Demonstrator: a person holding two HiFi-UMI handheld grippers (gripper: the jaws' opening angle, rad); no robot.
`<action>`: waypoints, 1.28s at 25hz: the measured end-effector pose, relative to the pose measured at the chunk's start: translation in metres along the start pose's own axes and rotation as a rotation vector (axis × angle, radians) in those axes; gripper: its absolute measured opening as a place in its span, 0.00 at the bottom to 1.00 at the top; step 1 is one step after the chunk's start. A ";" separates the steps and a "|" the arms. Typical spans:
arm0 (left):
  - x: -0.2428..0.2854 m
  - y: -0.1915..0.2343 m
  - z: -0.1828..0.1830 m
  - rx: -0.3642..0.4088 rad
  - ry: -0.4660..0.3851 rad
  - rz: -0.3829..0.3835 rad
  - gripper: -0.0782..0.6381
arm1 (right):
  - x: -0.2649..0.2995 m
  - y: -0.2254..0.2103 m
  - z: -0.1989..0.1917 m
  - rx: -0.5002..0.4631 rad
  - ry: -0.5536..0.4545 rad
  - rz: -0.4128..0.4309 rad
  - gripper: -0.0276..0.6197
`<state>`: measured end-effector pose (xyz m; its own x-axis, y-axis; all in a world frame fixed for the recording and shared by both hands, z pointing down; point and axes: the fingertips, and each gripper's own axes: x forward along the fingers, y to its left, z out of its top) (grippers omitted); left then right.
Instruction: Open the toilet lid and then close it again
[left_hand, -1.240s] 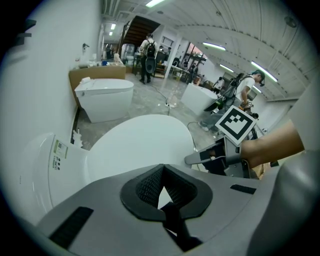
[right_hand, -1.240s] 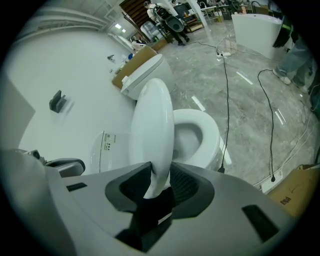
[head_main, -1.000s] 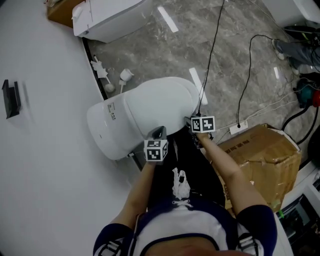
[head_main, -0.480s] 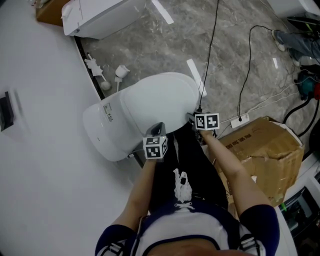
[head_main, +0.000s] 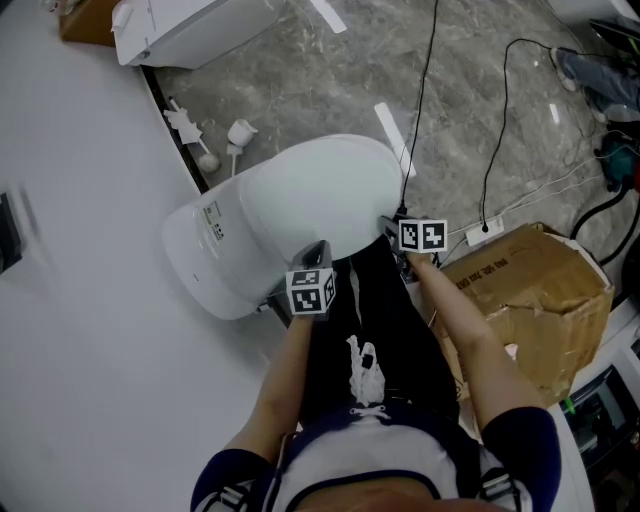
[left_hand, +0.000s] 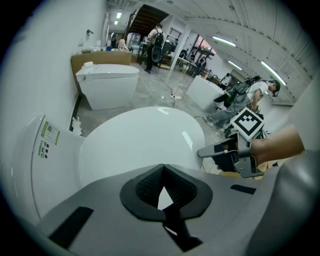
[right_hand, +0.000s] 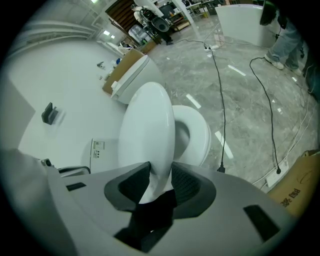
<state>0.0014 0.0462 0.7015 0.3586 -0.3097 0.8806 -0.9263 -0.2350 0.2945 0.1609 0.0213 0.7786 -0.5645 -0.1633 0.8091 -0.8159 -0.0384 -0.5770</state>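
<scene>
**Toilet lid being gripped by right gripper**

The lid is being held tilted above the seat, its edge pinched between jaws that have just been opening. The left gripper is being held over it, jaws together, empty.

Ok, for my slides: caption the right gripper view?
Right gripper, jaws just easing open, holds the half-raised toilet lid above the seat.

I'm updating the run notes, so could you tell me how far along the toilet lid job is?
Done: the toilet lid stands raised off the seat. In hand: the right gripper holds the lid's edge between its pads; its jaws have just been opening. The left gripper is shut and empty. Left, at least: lowering the lid flat onto the seat.
</scene>
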 end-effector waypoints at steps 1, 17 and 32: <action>0.001 0.000 0.000 0.000 0.002 0.000 0.12 | 0.001 -0.001 0.000 0.003 -0.001 -0.002 0.20; 0.019 -0.005 -0.002 0.002 0.037 -0.012 0.12 | 0.019 -0.033 0.002 0.037 0.029 -0.076 0.20; 0.035 0.002 -0.004 -0.017 0.068 0.007 0.12 | 0.045 -0.067 0.003 0.069 0.074 -0.128 0.21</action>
<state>0.0114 0.0383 0.7342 0.3444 -0.2479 0.9055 -0.9306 -0.2175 0.2944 0.1904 0.0137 0.8528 -0.4664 -0.0794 0.8810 -0.8726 -0.1218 -0.4730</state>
